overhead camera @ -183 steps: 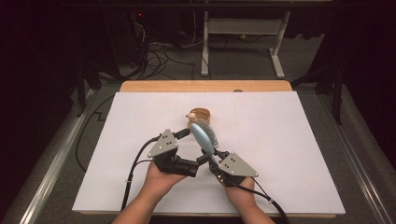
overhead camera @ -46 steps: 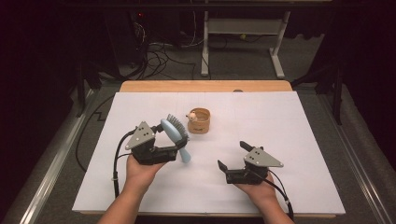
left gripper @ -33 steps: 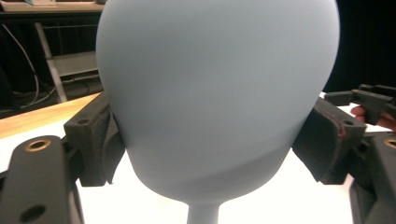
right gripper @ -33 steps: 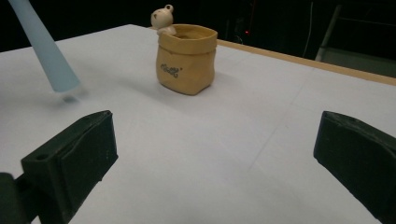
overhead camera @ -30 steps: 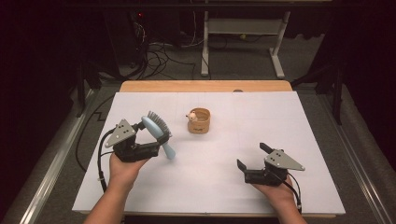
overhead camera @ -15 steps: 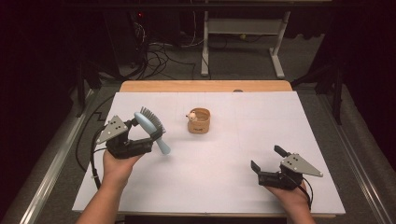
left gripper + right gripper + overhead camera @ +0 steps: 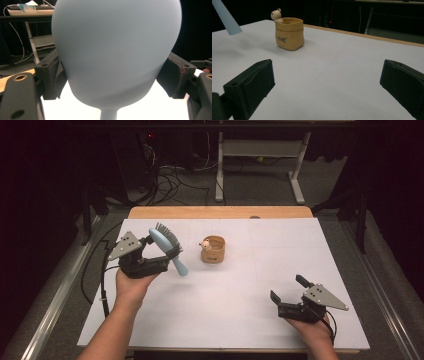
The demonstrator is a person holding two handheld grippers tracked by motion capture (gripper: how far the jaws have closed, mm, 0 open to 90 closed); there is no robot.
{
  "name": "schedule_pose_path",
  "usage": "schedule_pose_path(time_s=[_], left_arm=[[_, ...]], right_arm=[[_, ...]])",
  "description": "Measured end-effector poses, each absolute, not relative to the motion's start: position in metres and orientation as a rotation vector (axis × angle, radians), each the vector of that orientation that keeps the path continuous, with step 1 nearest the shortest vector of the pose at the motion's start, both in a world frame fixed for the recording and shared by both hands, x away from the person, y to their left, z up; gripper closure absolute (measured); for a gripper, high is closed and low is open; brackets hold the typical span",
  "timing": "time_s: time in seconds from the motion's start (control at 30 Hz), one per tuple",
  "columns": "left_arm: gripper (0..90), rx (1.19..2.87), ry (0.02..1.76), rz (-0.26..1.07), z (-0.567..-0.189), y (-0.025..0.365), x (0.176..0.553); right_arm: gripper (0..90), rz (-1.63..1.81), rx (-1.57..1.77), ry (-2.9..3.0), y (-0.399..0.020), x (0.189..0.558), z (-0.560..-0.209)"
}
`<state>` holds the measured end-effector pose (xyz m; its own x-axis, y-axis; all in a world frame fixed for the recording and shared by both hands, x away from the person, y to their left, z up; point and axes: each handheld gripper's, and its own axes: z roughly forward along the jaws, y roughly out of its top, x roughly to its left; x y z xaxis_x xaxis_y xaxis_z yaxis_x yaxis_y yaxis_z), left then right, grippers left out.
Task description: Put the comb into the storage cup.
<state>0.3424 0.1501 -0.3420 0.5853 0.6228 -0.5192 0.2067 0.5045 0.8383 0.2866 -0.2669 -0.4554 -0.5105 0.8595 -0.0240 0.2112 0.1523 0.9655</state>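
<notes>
Your left hand-held gripper point(image 7: 159, 251) clamps the blue hairbrush point(image 7: 167, 249) by its head, lifted off the desk point(image 7: 240, 320), bristles away from you, handle pointing down to its right, probably to carry it aside. Your right hand-held gripper point(image 7: 290, 292) rests low, jaws wide and empty. Between them, farther out, sits the small pouch-shaped pot point(image 7: 213, 250) with its bear figure; nothing blocks either hand.

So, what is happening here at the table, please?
A person works with a gripper in each hand. The left gripper is shut on a blue brush, held by its head above the table, bristles turned away from the person, handle pointing down. The right gripper is open and holds nothing, low near the table's right front. A small tan pot stands between them, farther back.
</notes>
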Motion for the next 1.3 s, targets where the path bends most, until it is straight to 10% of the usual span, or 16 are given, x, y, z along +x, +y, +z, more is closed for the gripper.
schedule_pose_path(time_s=[1.3], left_arm=[[20.6, 1.045, 0.908, 0.250, -0.315, 0.095, 0.378]], right_arm=[[0.1, 1.392, 1.024, 1.825, -0.267, 0.287, -0.456]])
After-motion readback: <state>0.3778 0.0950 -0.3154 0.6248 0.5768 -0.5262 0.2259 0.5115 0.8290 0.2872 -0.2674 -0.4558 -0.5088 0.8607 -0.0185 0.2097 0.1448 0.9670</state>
